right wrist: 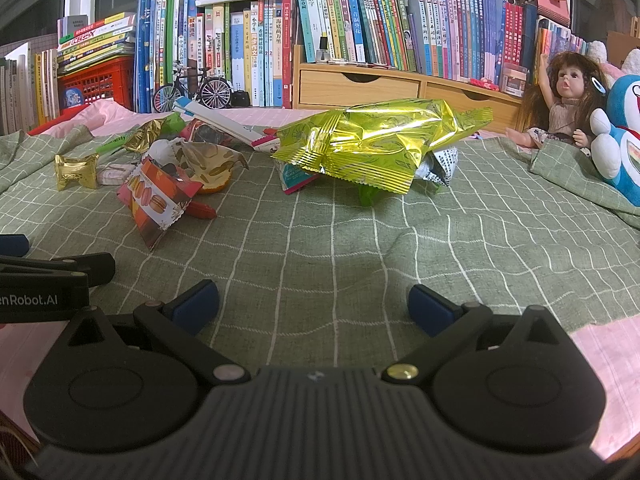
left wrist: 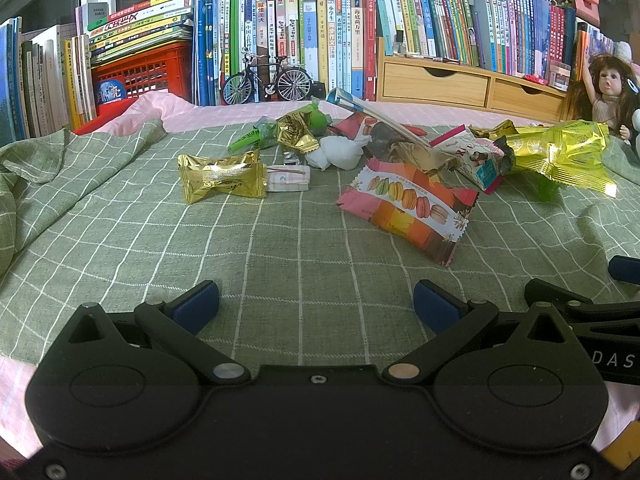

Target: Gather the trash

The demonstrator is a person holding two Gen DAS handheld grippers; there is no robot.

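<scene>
Wrappers lie scattered on a green checked cloth point(left wrist: 280, 248). A pink macaron packet point(left wrist: 408, 208) sits ahead and right of my left gripper point(left wrist: 316, 304), which is open and empty, low over the cloth. A gold wrapper point(left wrist: 222, 178) lies ahead to the left, with a crumpled white tissue point(left wrist: 340, 152) behind. In the right wrist view a large yellow-green foil bag point(right wrist: 376, 140) lies ahead of my right gripper point(right wrist: 312, 306), also open and empty. The macaron packet point(right wrist: 158, 200) is to its left.
Rows of books point(left wrist: 320, 40), a red crate point(left wrist: 148, 68), a model bicycle point(left wrist: 266, 80) and wooden drawers point(right wrist: 360, 84) line the back. A doll point(right wrist: 568, 96) and a blue plush toy point(right wrist: 620, 140) sit at the right. A pink sheet point(right wrist: 608, 360) lies under the cloth.
</scene>
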